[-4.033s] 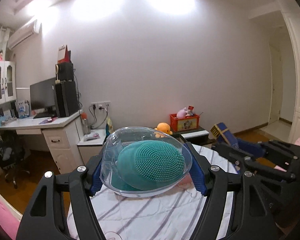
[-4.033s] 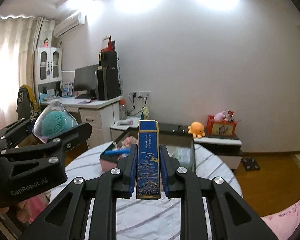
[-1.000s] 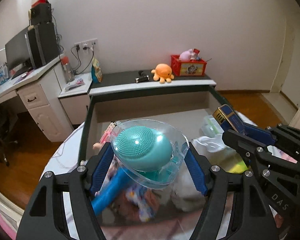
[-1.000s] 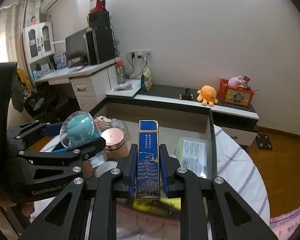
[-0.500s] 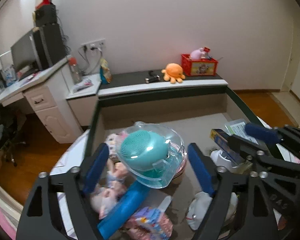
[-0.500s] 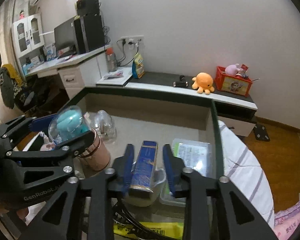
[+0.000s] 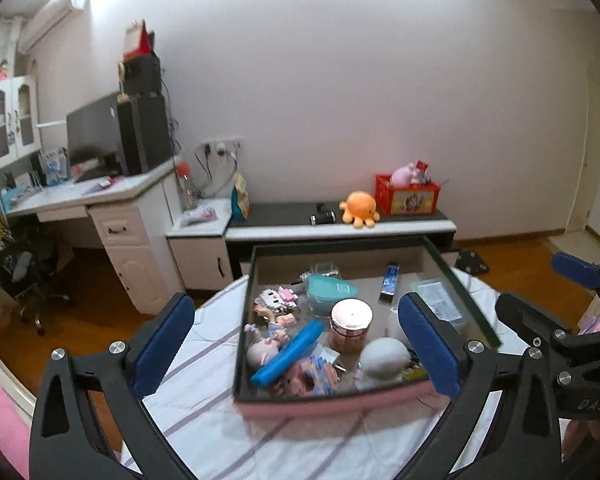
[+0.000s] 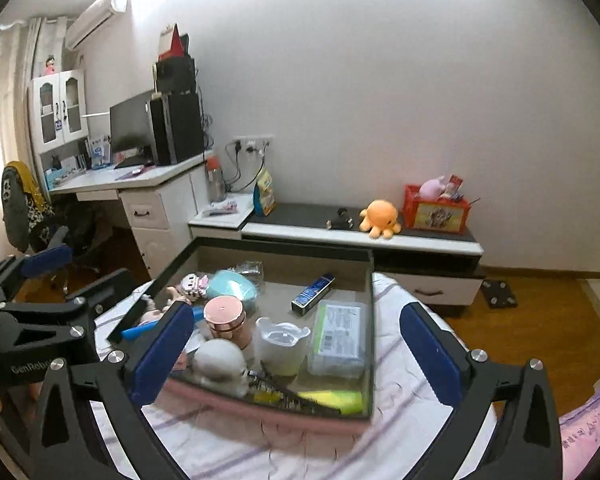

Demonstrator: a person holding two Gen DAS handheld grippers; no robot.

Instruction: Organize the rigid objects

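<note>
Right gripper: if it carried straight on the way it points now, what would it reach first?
Probably the clutter in the pink-fronted storage box, likely the translucent white lidded cup near the view's centre. The open right gripper holds nothing; depth is uncertain.

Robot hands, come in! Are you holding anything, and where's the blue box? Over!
Left gripper and right gripper open, jaws just spread, nothing held. Blue box and teal brush case lying in the bin. Nothing blocking.

My left gripper (image 7: 296,340) and right gripper (image 8: 296,346) both tilt downward, fingers (image 8: 162,350) spread wide, just opened, nothing between them; they sit side by side.
</note>
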